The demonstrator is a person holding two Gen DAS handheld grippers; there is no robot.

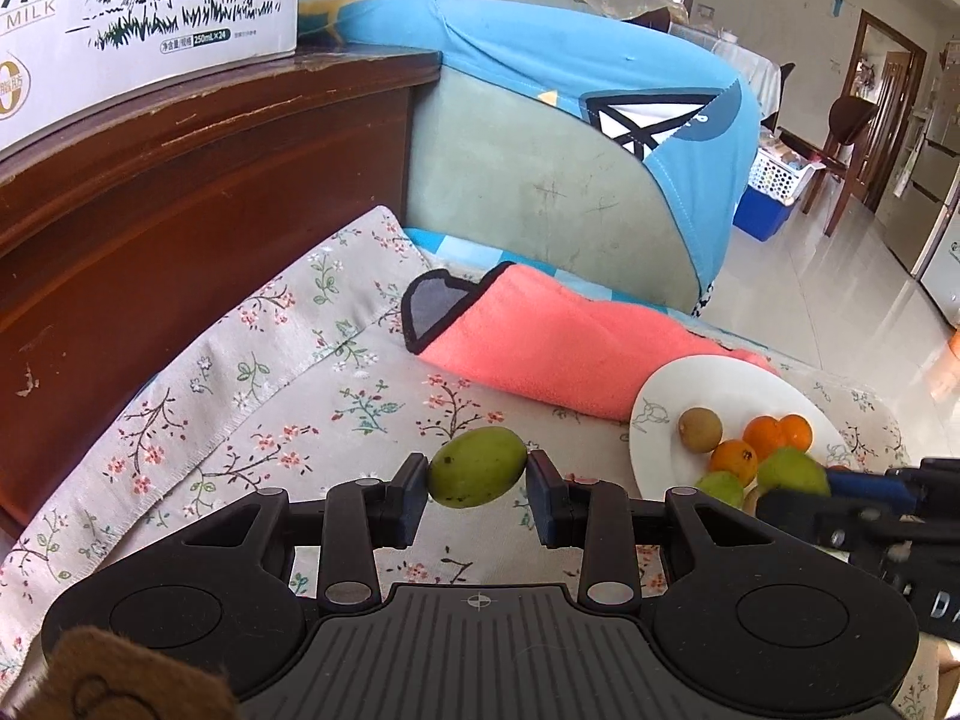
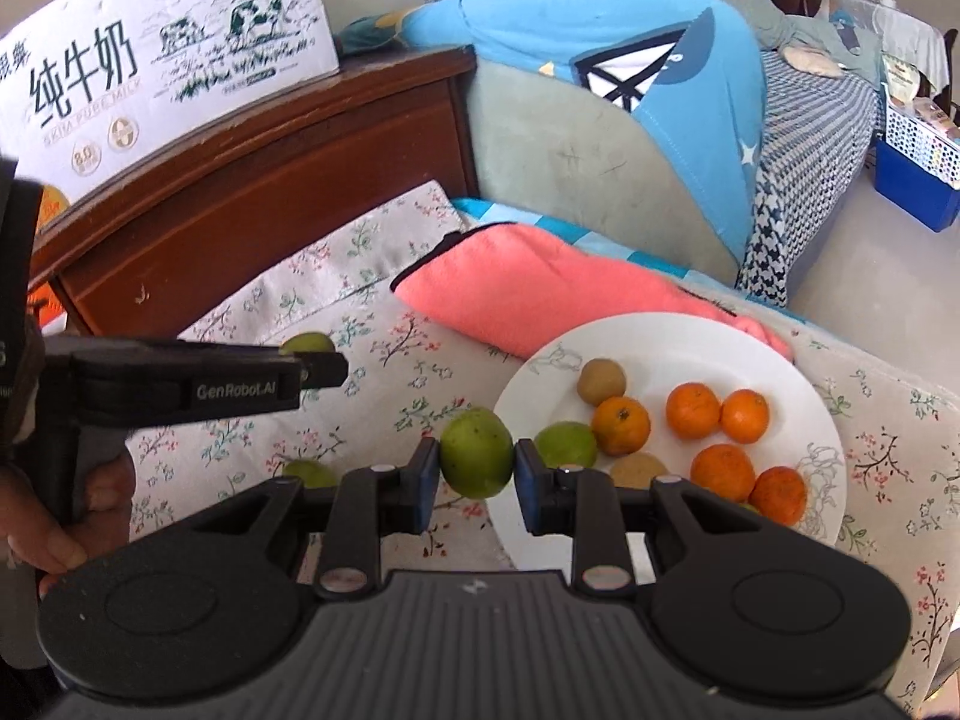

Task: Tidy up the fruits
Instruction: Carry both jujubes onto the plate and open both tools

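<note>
My left gripper (image 1: 478, 471) is shut on a green fruit (image 1: 478, 466) and holds it over the floral cloth, left of the white plate (image 1: 708, 378). My right gripper (image 2: 475, 463) is shut on another green fruit (image 2: 477, 453) at the plate's (image 2: 672, 336) left rim. The plate holds several oranges (image 2: 693, 410), two brown kiwis (image 2: 601, 381) and a green fruit (image 2: 565, 444). One more green fruit (image 2: 310, 473) lies on the cloth left of my right gripper. In the right wrist view the left gripper (image 2: 324, 367) reaches in from the left with its fruit (image 2: 308, 342).
A pink towel (image 2: 540, 294) lies behind the plate. A dark wooden cabinet (image 1: 180, 180) with a milk carton box (image 2: 162, 60) stands at the left. A sofa with a blue cover (image 1: 570, 138) is behind. The floral cloth (image 1: 270, 390) covers the surface.
</note>
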